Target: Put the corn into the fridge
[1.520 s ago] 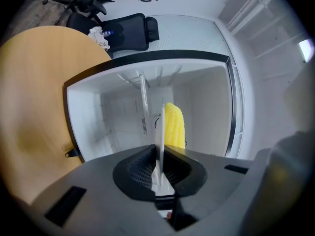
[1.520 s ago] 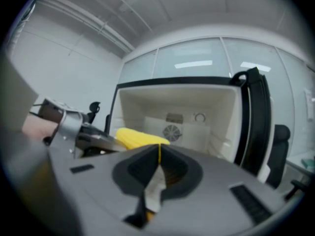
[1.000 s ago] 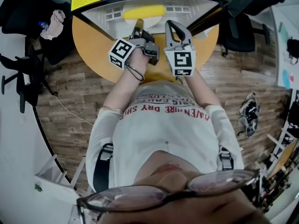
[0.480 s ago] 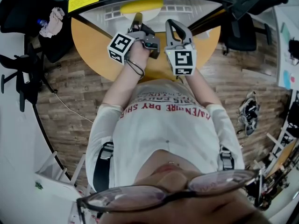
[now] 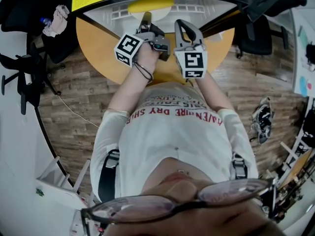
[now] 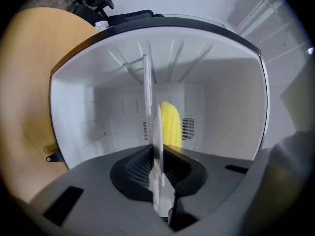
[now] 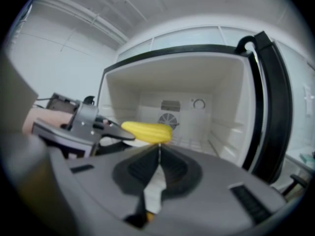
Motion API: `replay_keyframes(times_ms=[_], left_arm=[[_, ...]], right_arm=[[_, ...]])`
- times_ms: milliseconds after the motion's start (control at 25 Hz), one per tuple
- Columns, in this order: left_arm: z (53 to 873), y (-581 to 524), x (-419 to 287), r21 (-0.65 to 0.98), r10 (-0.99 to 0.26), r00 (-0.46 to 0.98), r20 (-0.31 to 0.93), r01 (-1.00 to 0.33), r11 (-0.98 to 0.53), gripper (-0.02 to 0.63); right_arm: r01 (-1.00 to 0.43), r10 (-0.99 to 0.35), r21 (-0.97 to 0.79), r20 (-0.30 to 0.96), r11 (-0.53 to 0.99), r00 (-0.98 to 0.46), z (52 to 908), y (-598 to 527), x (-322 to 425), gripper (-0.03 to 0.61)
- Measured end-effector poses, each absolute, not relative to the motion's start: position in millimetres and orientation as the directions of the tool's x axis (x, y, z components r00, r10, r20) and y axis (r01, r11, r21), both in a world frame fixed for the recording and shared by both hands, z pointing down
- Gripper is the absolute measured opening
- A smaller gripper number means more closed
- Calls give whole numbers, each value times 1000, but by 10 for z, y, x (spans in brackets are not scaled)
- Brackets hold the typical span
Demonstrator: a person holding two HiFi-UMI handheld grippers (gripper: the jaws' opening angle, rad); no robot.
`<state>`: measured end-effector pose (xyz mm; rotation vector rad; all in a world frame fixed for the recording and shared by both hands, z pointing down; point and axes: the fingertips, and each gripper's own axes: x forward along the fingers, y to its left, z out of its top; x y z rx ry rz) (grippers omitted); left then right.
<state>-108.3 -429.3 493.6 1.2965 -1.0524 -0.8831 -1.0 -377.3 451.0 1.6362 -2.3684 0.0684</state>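
The yellow corn (image 5: 150,5) lies crosswise on a white shelf inside the open fridge (image 5: 106,14). In the left gripper view the corn (image 6: 171,124) shows just beyond and beside my left gripper (image 6: 157,119), whose jaws stand together with nothing between them. I cannot tell whether the tips touch the corn. In the head view my left gripper (image 5: 146,19) points into the fridge mouth. To its right my right gripper (image 5: 183,26) is shut and empty. In its own view, my right gripper (image 7: 158,149) sits below the corn (image 7: 146,131), with the left gripper (image 7: 86,124) reaching in from the left.
The fridge stands on a round wooden table (image 5: 98,48). Its black-rimmed door (image 7: 268,107) is swung open at the right. Black office chairs (image 5: 19,82) (image 5: 253,33) stand on the wood floor on both sides. Shoes (image 5: 261,122) lie at the right.
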Motion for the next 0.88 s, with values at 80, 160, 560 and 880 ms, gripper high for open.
replay_keyframes(times_ms=[80, 160, 560, 880], left_arm=[[4916, -4291, -1080, 994, -946, 307, 105, -72, 87, 60], [4907, -4284, -1080, 994, -944, 316, 93, -81, 71, 69], [4992, -4141, -1069, 996, -936, 341, 87, -46, 76, 209], [4851, -3933, -1171, 980, -933, 351, 74, -199, 3, 207]], right_arm=[[-924, -912, 107, 238, 366, -333, 4508, -3766, -19, 29], [-924, -912, 106, 236, 366, -334, 4504, -3754, -21, 29], [-928, -917, 104, 225, 358, -328, 4488, -3683, -3, 29], [-928, -919, 104, 216, 358, -330, 4478, -3547, -18, 29]])
